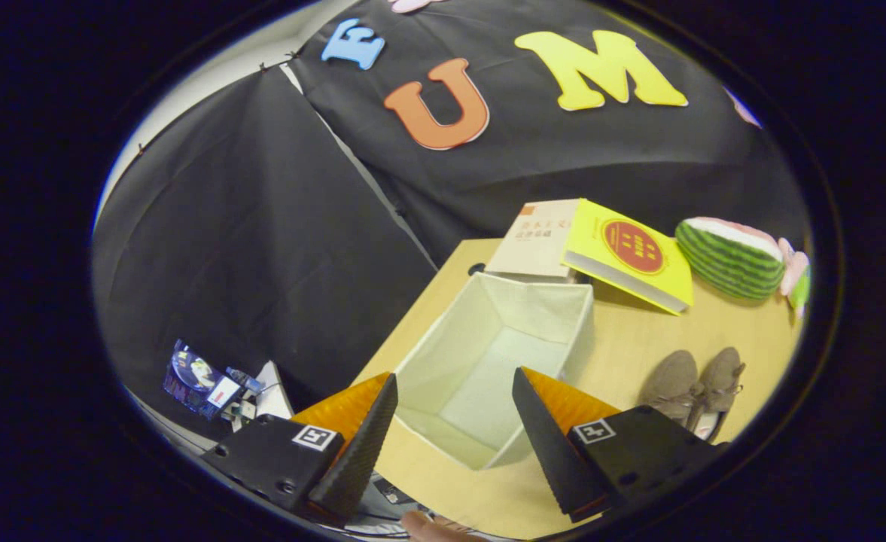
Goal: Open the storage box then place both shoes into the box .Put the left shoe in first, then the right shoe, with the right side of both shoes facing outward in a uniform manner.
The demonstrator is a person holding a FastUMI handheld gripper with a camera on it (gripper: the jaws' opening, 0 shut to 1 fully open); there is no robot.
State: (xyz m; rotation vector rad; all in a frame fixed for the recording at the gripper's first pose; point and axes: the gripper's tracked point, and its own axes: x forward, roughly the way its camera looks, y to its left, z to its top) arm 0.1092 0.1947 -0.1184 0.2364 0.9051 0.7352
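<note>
Tabletop (623, 331): wood, carrying all items. Box (488, 354): fabric, open and empty, near the left edge, just ahead of the gripper (454, 391); judged light, soft-walled, liable to slide. Shoes (695, 384): a pair side by side toward the right edge, well apart from the box; judged light, soft-sided, best gripped at the heel collar. Gripper: fingers spread wide, holding nothing.
</note>
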